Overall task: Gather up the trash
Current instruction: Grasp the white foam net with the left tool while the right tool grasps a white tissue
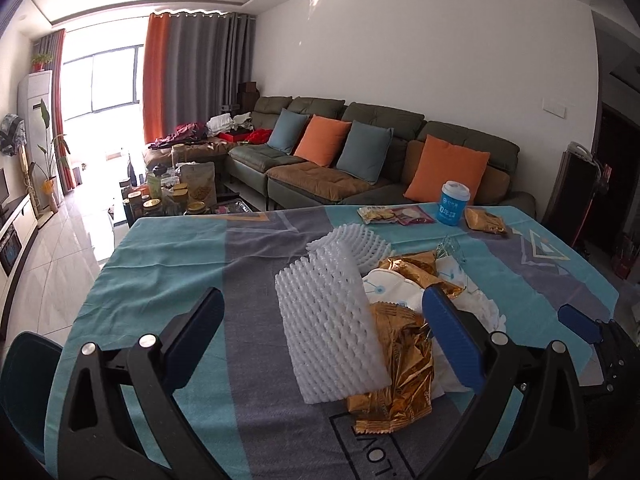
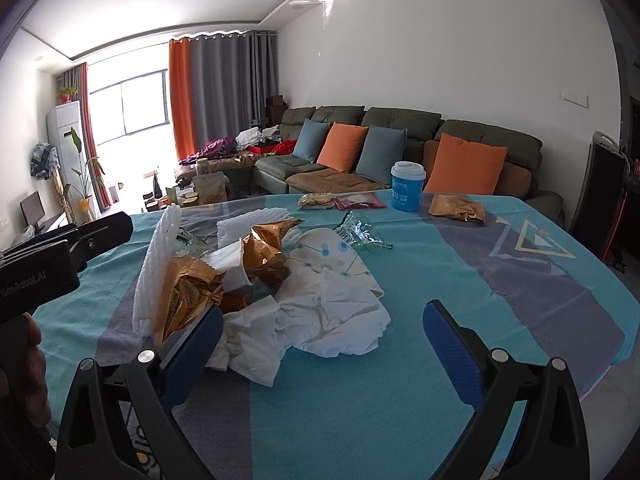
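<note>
Gold foil wrappers (image 1: 394,354), white foam netting (image 1: 328,328) and crumpled tissue (image 2: 320,320) heaped mid-worktop (image 2: 460,280), likely gathered for one scoop. Left gripper (image 1: 324,324) spread around the heap; right gripper (image 2: 324,328) spread beside it. Blue cup (image 2: 407,186) well apart.

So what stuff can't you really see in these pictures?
- Left wrist view: the foam net hides most of the gold wrapper behind it.
- Right wrist view: crumpled tissue covers whatever lies under the pile.
- Both views: the blue cup has print too small to read.
- Right wrist view: the left gripper's body is cut off by the edge.
- No bin shows anywhere.
</note>
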The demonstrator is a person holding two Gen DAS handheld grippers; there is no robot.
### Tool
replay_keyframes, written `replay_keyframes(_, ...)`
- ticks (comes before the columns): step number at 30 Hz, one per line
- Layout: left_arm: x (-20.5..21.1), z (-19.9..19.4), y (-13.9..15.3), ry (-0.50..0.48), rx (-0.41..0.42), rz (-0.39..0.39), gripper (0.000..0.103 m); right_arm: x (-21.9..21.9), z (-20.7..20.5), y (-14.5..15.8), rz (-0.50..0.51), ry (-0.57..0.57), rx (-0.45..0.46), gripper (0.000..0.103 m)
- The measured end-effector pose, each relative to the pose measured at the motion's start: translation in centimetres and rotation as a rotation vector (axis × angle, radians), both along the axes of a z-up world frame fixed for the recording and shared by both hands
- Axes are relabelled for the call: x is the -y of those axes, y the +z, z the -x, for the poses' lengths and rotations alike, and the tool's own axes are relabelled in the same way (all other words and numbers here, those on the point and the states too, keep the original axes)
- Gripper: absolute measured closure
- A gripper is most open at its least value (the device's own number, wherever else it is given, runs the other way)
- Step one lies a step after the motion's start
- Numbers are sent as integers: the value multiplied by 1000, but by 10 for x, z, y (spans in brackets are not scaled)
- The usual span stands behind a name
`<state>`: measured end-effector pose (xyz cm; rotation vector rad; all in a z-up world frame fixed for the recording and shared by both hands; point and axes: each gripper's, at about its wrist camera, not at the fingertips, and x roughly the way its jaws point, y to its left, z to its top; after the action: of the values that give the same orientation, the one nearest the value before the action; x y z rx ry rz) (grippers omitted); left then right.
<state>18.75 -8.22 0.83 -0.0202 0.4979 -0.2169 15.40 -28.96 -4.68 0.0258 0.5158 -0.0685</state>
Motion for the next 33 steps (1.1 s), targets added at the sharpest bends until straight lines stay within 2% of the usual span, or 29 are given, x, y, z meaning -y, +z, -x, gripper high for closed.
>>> replay_keyframes(6,8,-29,-11,10,-47,-6,6,6,-14,-4,-15,14,-32,7)
replay_keyframes(10,8,-46,-19,24,-82,-4,10,7,-24,-6,-22,32,-48,7)
replay_keyframes(14,4,-55,-27,36,-121,4,25,10,-31,-9,-38,40,-61,8)
replay_keyframes(17,3,-62,-32,30,-141,14,31,11,-35,-11,-49,44,-69,10)
replay_keyframes(20,2,-66,-36,23,-154,12,46,12,-37,-12,-57,49,-75,12)
replay_keyframes(21,0,-67,-37,19,-159,19,55,13,-38,-12,-59,50,-76,13)
replay_keyframes(27,-8,-64,-39,7,-169,50,80,13,-41,-13,-66,60,-90,22)
replay_keyframes(29,-10,-62,-39,6,-170,62,86,11,-42,-14,-66,68,-99,26)
replay_keyframes(33,-16,-58,-38,-3,-164,91,89,8,-42,-14,-64,74,-106,29)
